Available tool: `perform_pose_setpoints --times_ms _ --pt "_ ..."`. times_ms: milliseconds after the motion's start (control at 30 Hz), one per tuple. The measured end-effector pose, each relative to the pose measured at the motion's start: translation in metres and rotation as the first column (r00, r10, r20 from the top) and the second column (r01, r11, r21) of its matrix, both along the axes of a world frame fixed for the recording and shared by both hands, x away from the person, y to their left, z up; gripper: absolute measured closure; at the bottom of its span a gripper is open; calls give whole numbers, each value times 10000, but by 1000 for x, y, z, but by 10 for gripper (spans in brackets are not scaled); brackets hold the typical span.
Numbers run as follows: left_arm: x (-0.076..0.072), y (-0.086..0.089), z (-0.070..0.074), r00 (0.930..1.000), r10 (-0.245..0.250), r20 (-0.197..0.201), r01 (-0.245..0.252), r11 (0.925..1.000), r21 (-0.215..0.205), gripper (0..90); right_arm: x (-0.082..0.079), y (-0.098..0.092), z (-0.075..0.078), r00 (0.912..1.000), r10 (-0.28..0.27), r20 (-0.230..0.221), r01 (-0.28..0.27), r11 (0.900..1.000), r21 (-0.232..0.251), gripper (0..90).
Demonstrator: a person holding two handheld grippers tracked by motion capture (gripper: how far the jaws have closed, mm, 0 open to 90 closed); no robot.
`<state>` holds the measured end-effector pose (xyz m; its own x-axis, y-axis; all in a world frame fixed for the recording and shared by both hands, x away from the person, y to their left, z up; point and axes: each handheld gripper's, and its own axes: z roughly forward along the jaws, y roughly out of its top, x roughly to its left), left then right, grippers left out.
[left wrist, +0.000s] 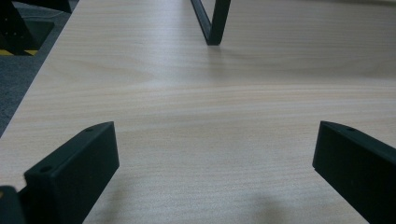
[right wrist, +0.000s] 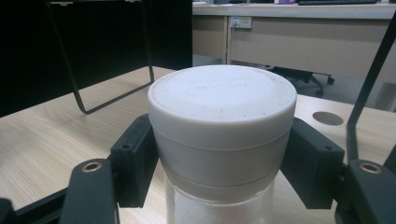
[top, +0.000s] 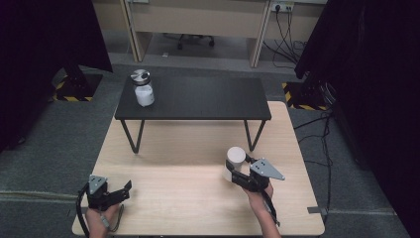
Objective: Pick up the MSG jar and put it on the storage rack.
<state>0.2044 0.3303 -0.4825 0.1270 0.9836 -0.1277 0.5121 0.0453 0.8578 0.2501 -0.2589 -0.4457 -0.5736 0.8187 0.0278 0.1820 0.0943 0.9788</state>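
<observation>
A white-lidded jar is in my right gripper, held a little above the light wooden table at its right middle. Seen from the right gripper view, both black pads press the jar just under its white lid, with clear glass below. A second white jar with a metal lid stands on the left end of the black raised shelf. My left gripper rests low at the table's front left, jaws wide apart over bare wood with nothing between them.
The black shelf stands on thin metal legs over the far half of the table. A round cable hole is in the tabletop beyond the jar. Dark curtains flank both sides, and desks and cables stand behind.
</observation>
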Motion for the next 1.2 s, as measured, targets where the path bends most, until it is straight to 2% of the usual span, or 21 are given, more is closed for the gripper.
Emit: perform_pose_setpoints --times_ms 167,400,700,1200 --pt "0 0 0 10000 3 -32 -3 10000 26 0 -2 -1 10 9998 -192 5 192 9998 -61 338" --pt "0 0 0 10000 -14 3 14 10000 14 0 -2 4 28 9960 -856 -266 851 9962 -200 338" --pt "1 0 0 10000 -35 -39 35 10000 23 0 1 -1 41 9947 -1002 -236 1002 9950 -19 338" --pt "1 -2 1 9999 22 -108 -21 9999 127 0 9 -10 75 9926 -1202 -163 1206 9924 247 338"
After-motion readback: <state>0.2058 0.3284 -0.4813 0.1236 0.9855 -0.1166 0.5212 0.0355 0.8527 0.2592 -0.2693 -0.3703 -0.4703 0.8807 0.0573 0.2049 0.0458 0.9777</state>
